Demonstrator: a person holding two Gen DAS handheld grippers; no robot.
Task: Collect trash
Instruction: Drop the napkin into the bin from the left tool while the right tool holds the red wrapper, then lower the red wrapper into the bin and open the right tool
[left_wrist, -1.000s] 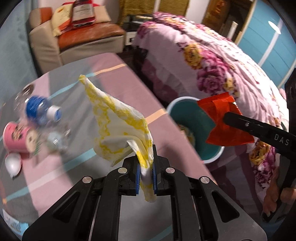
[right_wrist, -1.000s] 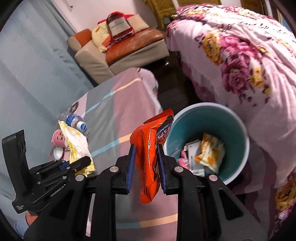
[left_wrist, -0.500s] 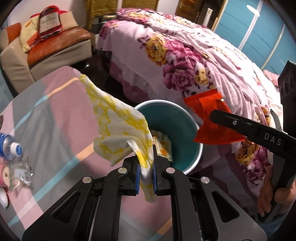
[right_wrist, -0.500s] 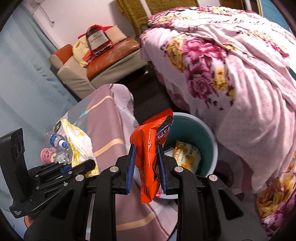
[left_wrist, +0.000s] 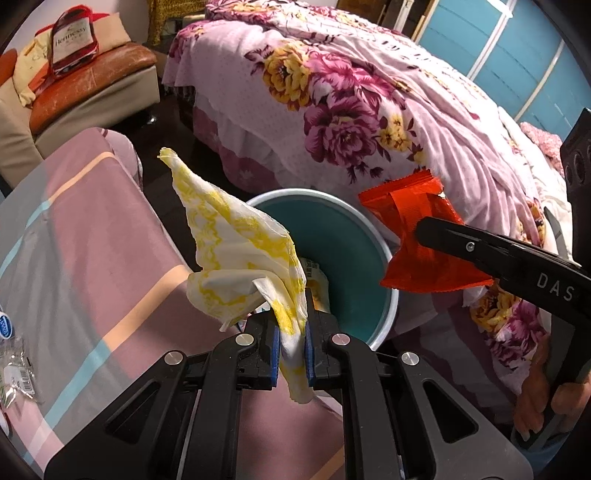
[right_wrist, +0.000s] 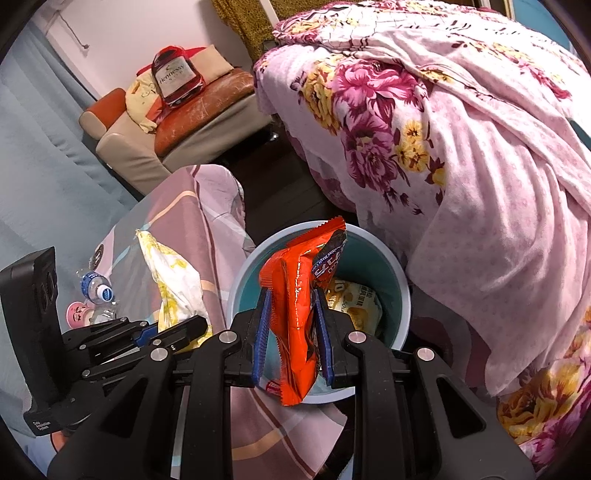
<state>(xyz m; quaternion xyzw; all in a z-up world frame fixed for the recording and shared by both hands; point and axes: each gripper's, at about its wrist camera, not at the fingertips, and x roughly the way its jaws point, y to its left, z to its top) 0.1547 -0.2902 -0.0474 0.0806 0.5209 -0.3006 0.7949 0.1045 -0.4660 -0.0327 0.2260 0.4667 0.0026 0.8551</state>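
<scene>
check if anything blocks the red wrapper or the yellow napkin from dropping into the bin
Nothing visible does. The wrapper hangs over the open bin. The napkin sits at the bin's near rim, with no lid and only some trash at the bottom.

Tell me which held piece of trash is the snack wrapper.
The orange wrapper in the right gripper; the left gripper holds a yellow-white napkin.

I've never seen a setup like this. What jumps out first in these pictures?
Two hand-held grippers carry trash toward a teal bin on the floor beside the flowery bed. The right gripper clamps an orange snack wrapper right over the bin's mouth, while the left gripper pinches a yellow-and-white tissue by the bin's rim. More litter, including a bottle, lies on the striped table behind.
</scene>
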